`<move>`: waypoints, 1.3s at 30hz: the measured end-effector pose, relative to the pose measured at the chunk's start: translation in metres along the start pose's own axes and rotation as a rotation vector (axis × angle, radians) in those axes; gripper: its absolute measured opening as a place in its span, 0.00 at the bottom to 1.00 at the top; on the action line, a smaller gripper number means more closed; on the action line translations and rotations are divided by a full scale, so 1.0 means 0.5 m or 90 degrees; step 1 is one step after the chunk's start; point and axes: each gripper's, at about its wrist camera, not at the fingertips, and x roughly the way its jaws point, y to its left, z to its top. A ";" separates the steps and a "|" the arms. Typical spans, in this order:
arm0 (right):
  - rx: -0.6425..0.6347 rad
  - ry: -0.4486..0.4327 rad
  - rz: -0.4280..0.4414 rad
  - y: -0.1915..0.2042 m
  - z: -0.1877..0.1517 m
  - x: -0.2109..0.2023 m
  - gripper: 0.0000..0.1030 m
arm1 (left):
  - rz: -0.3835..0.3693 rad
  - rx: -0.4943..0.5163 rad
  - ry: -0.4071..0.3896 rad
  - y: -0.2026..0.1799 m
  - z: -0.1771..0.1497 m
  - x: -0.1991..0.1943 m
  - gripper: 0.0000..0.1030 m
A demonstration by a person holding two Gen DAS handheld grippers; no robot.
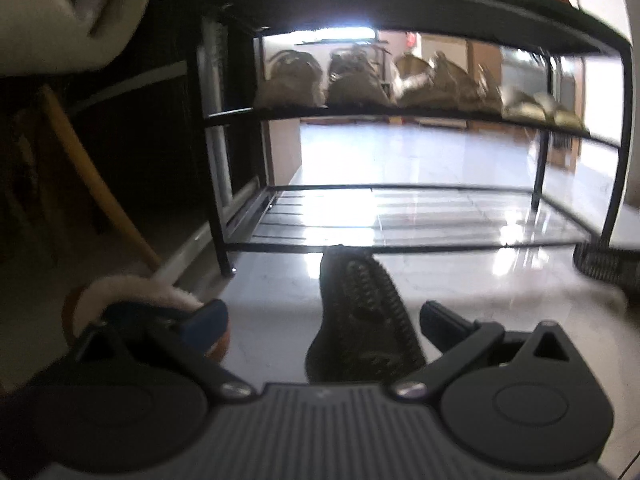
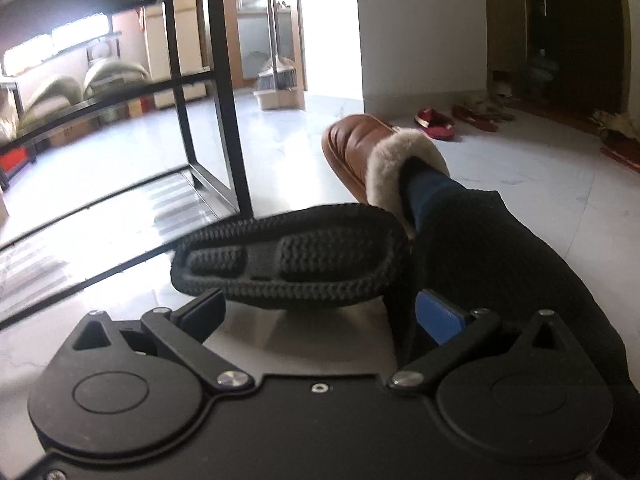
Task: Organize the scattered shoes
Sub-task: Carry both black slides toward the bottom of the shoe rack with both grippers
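Fingers of left gripper point(image 1: 324, 320) stand wide around a dark knit shoe point(image 1: 360, 320) lying on glossy floor point(image 1: 280, 280). Right gripper point(image 2: 320, 312), equally wide, faces another knit shoe point(image 2: 292, 256), ribbed sole showing. Beyond stands black rack point(image 1: 400, 248), lower shelf bare.

The heel of a black shoe point(image 1: 360, 320) was hidden behind the left gripper's body, and a second dark shoe point(image 1: 608, 266) was cut off by the frame's right edge. Tan footwear on the rack's middle shelf point(image 1: 400, 114) was too blurred to identify.
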 end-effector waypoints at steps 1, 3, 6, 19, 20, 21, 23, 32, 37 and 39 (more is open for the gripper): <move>0.023 -0.006 -0.003 -0.009 -0.002 -0.004 1.00 | 0.005 0.000 -0.005 0.002 0.000 0.000 0.99; 0.052 -0.011 -0.010 -0.018 -0.004 -0.005 1.00 | 0.021 -0.001 -0.014 0.009 -0.001 -0.003 0.99; 0.069 -0.022 -0.017 -0.019 -0.008 -0.004 1.00 | 0.008 -0.023 -0.013 0.026 -0.003 -0.008 0.99; 0.105 -0.052 0.046 -0.038 -0.011 -0.020 1.00 | -0.014 0.022 0.062 -0.012 -0.008 -0.013 0.99; 0.107 -0.049 0.056 -0.041 -0.009 -0.020 1.00 | -0.019 0.024 0.059 -0.018 -0.009 -0.016 0.99; 0.105 -0.049 0.062 -0.042 -0.008 -0.021 1.00 | -0.026 0.026 0.057 -0.026 -0.012 -0.017 0.99; 0.098 -0.057 0.076 -0.041 -0.005 -0.026 1.00 | -0.041 0.031 0.054 -0.044 -0.015 -0.018 0.99; 0.032 -0.082 0.118 -0.018 0.001 -0.019 1.00 | -0.107 0.024 0.041 -0.081 -0.027 -0.027 0.99; -0.004 -0.059 0.142 0.008 -0.005 0.002 1.00 | -0.103 -0.035 0.048 -0.049 -0.025 -0.010 0.99; -0.006 -0.057 0.149 0.011 -0.006 0.007 1.00 | -0.091 -0.081 0.064 -0.024 -0.026 0.006 0.99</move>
